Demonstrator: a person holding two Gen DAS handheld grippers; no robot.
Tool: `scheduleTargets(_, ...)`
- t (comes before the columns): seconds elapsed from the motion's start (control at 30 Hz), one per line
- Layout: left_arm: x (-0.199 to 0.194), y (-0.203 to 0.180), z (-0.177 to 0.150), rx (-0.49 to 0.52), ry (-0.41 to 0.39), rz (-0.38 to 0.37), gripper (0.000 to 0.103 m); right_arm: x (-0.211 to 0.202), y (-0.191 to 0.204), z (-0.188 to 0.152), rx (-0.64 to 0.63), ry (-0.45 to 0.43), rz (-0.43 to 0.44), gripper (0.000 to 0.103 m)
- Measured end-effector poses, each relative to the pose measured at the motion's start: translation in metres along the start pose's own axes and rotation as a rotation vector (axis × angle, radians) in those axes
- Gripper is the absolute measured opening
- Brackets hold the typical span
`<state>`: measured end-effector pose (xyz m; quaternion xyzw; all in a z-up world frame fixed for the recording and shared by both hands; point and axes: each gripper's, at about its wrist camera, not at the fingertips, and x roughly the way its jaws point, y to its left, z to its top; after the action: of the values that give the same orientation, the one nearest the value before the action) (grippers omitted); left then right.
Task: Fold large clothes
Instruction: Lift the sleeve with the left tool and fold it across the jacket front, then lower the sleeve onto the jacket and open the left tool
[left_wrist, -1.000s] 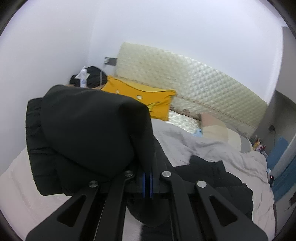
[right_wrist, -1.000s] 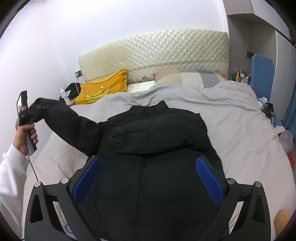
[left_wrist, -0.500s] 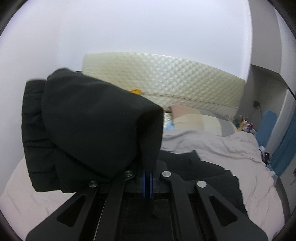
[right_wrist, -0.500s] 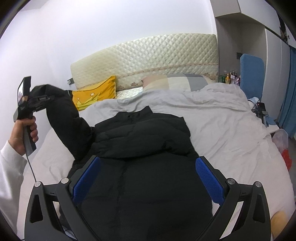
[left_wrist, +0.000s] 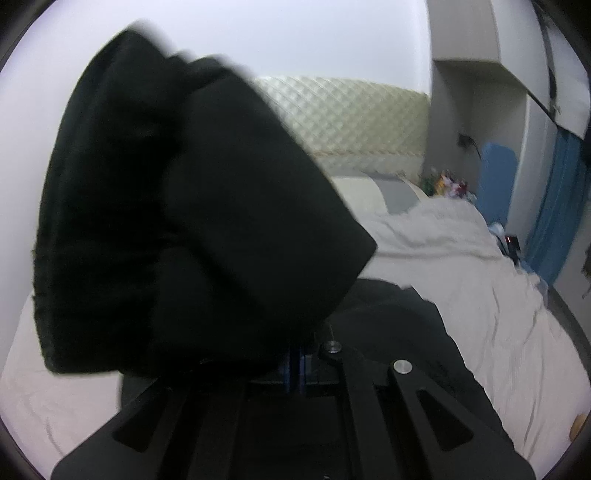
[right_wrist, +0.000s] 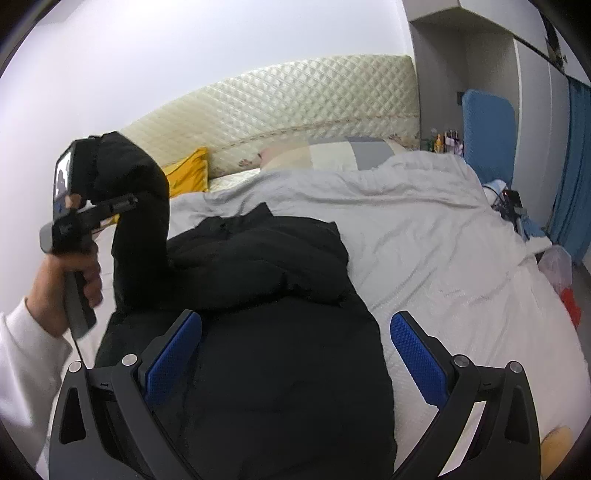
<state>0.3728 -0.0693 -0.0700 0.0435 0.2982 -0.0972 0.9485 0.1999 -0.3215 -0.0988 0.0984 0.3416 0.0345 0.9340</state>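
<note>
A black puffer jacket (right_wrist: 266, 350) lies front up on the bed, its collar toward the headboard. Its left sleeve (right_wrist: 138, 221) is lifted off the bed and arches up beside the body. My left gripper (right_wrist: 127, 202) is shut on the sleeve's cuff end, held by a person's hand (right_wrist: 83, 275). In the left wrist view the sleeve (left_wrist: 203, 221) bulges over the shut gripper (left_wrist: 295, 363) and hides most of the bed. My right gripper (right_wrist: 295, 317) hovers open over the jacket's lower half, with nothing between its blue pads (right_wrist: 173, 354).
A pale duvet (right_wrist: 424, 240) covers the bed, bare to the right of the jacket. A quilted headboard (right_wrist: 295, 99), a yellow pillow (right_wrist: 188, 173) and a patchwork pillow (right_wrist: 332, 153) lie beyond. A blue chair (right_wrist: 487, 125) and bedside clutter stand at the right.
The left gripper has carried the sleeve up and rightward, from out over the bed's left side to beside the jacket's body. The right gripper has dropped closer to the jacket, still open.
</note>
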Motion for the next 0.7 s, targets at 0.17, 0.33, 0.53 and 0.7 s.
scheduleTargets(0.17,0.038,-0.038,-0.025,0.033,0.076,-0.047,0.002,0.024,-0.027,-0.011,0.073,0.023,0.006,0.103)
scheduleTargets(0.33,0.079,-0.063,-0.052,0.039,0.180,-0.089,0.002,0.042,-0.047,-0.023,0.139,0.053,0.012,0.103)
scheduleTargets(0.53,0.097,-0.080,-0.062,0.070,0.229,-0.098,0.003,0.047,-0.054,-0.029,0.174,0.056,0.028,0.103)
scheduleTargets(0.7,0.081,-0.083,-0.053,0.096,0.217,-0.114,0.023,0.039,-0.041,-0.020,0.132,0.022,0.045,0.103)
